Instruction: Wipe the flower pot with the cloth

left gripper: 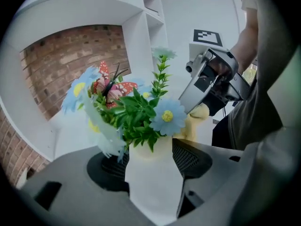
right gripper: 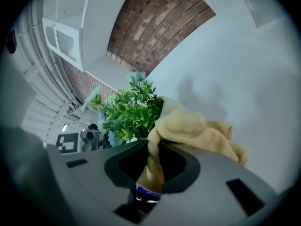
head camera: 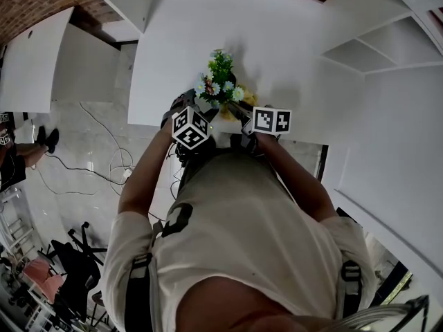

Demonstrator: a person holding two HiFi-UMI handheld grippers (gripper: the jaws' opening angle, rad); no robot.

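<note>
flower pot (left gripper: 153,185) | left gripper (left gripper: 149,163) clamping it; right gripper (right gripper: 150,167) pinching cloth (right gripper: 197,133) just beside it | step: likely wiping | next: rubbing cloth round the pot wall

Head view steeply down from above, both gripper views close behind their jaws, all sharing the flowers (head camera: 220,81)

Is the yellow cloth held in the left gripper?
No, the left gripper is closed on the white flower pot; the cloth is pinched in the right gripper.
</note>
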